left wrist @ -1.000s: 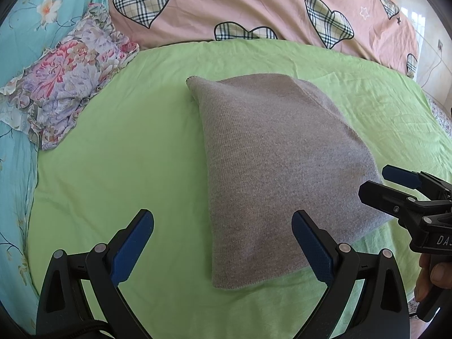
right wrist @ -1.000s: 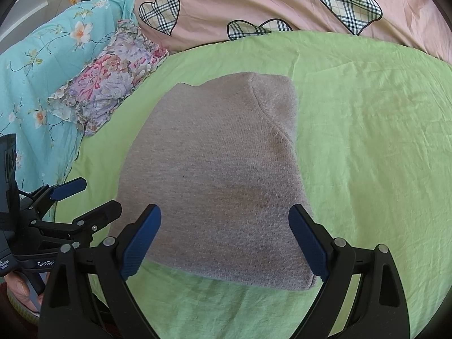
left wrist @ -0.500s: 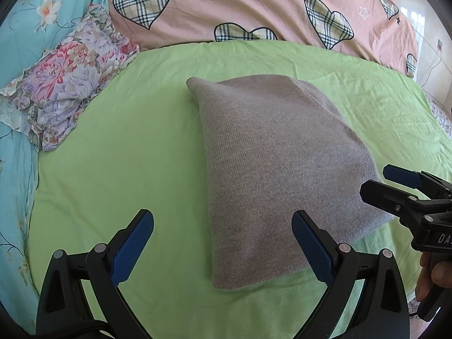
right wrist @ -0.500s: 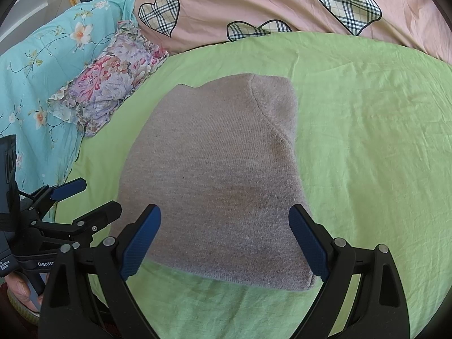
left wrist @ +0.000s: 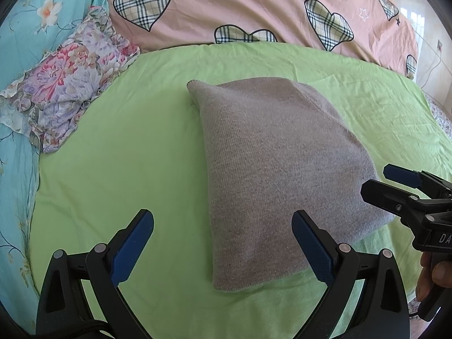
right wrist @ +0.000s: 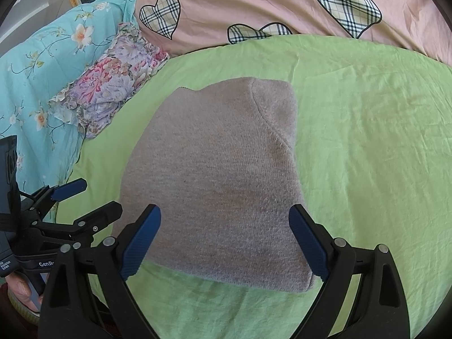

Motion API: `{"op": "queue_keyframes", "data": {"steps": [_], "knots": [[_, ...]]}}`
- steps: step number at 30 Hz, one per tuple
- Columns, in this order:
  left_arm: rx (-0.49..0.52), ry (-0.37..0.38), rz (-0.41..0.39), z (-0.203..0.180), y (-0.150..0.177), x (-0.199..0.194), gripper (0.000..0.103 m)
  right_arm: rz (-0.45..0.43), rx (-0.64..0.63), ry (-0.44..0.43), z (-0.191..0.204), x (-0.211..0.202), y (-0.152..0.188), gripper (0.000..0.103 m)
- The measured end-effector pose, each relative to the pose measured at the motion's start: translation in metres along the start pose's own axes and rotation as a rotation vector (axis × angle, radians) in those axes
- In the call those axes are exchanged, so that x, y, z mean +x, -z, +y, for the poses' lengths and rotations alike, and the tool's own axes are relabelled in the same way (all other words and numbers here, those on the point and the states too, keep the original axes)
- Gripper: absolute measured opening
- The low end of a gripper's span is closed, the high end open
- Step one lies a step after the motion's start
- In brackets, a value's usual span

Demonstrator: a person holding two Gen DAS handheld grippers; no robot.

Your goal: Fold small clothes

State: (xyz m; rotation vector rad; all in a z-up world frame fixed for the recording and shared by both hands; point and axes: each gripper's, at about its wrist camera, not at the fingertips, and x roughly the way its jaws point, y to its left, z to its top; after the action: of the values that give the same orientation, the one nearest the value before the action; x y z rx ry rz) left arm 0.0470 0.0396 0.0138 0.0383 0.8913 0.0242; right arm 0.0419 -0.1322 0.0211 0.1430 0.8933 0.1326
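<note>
Looking across a wrinkled light-green bedsheet (left wrist: 118, 163), I see a turquoise floral cover (left wrist: 17, 45) and frilled floral cushion (left wrist: 67, 82) at left, a pink heart-print quilt (left wrist: 226, 2) behind. The folded grey knitted garment (left wrist: 271, 169) lies flat mid-sheet. My left gripper (left wrist: 223, 243) and right gripper (right wrist: 224, 238) hover at its near edge, jaws spread wide, holding nothing.

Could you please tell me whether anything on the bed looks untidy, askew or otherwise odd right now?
Nothing stands out. The grey knit garment lies folded in a compact bundle on the green sheet, edges fairly even. The floral garment sits folded at the sheet's far left edge. Both tongs, left and right, are open and empty.
</note>
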Motion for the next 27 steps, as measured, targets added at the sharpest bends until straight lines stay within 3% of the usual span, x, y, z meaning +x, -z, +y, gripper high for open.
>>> {"op": "queue_keyframes", "data": {"steps": [27], "knots": [[-0.023,-0.012,-0.017,0.003,-0.013,0.004,0.099,-0.028,-0.003,0.012,-0.007,0.000,-0.011,0.092]]}}
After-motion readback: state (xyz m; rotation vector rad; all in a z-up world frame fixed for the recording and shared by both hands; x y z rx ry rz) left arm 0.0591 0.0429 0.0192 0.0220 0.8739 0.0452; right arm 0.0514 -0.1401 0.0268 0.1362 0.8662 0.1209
